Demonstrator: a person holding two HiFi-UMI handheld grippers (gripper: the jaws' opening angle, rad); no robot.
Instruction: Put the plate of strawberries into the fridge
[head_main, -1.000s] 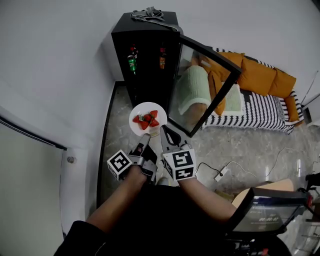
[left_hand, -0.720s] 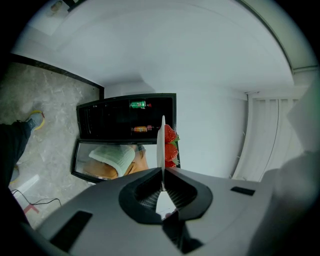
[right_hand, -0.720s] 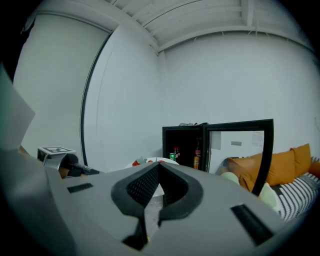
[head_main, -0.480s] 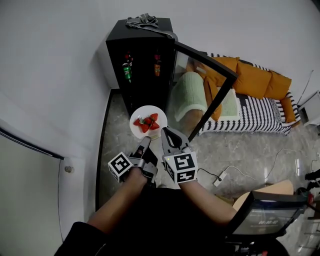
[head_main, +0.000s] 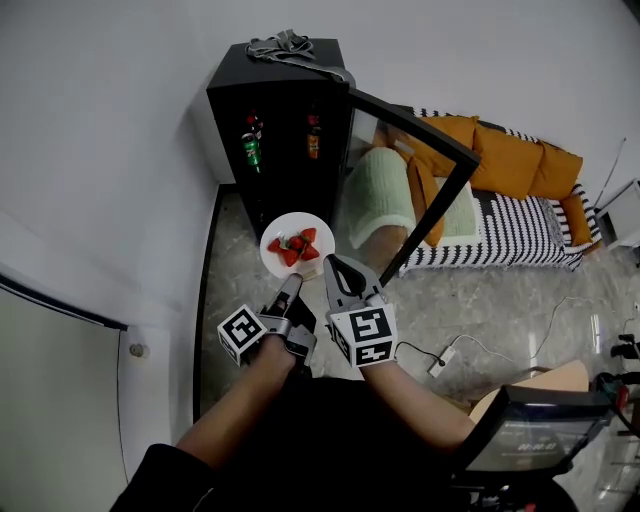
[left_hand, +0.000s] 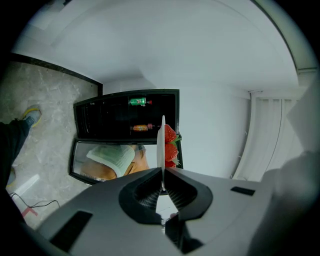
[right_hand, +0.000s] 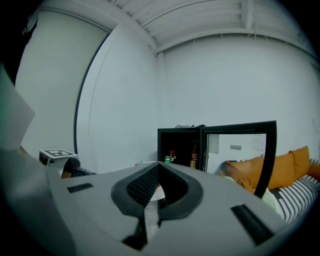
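The plate (head_main: 290, 224) of strawberries (head_main: 295, 246) is held in the air above the marbled floor (head_main: 232, 262). The open black fridge (head_main: 280, 90) is at its 12 o'clock.

Your left hand-held gripper (head_main: 289, 286) reaches the plate from 6 o'clock, with its jaws clamped on the near rim (in its own view the plate stands edge-on in the pinch, with the red berries to one side). Your right hand-held gripper (head_main: 331, 264) sits at the plate's 5 o'clock with its jaws closed together and nothing pinched between them. Its tips are right at the rim, and you cannot tell whether they touch it.

Inside the fridge, a green drink (head_main: 251, 151) and an orange drink (head_main: 313, 143) stand on a shelf. The glass door (head_main: 400, 190) stands open toward 2 o'clock. The orange sofa (head_main: 510, 160) lies beyond it at 3 o'clock. A grey cloth (head_main: 285, 45) lies bunched on top of the fridge.
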